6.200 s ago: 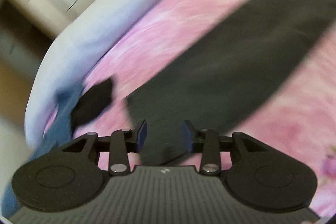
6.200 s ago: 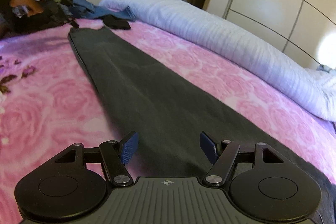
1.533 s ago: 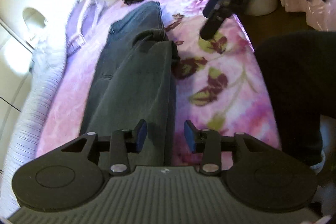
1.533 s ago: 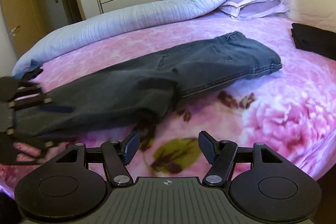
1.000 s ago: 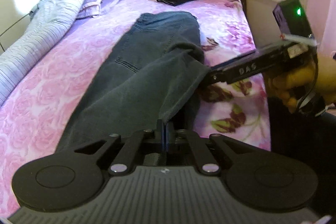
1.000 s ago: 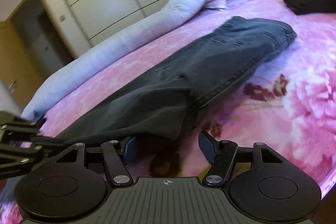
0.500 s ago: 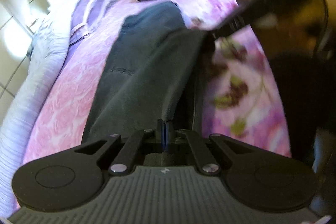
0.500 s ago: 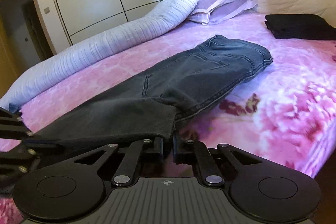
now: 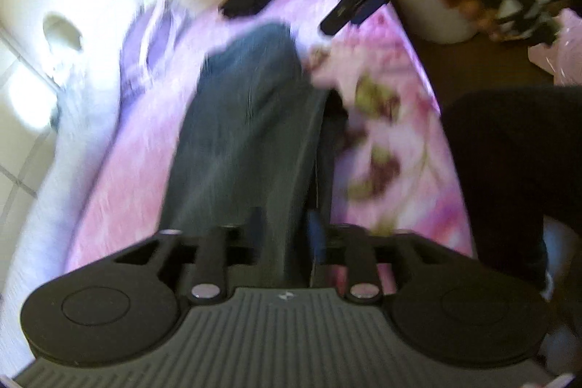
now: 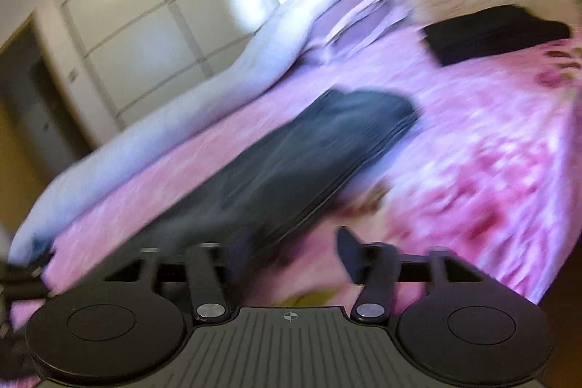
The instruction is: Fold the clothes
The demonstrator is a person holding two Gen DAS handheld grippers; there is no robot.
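While both grippers let go | dark grey denim jeans (image 9: 247,133) lie folded lengthwise on pink floral bed (image 10: 491,148), running toward 12 o'clock | left gripper (image 9: 285,235) opening, hem between jaws unpinched | right gripper (image 10: 291,250) opening, empty | risk: released fold springs open or hem snags a finger | writing: too blurred to read

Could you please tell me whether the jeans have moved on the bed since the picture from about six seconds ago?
Yes. The jeans lay stretched out in one long strip; now their leg end is folded toward the purple pillows.
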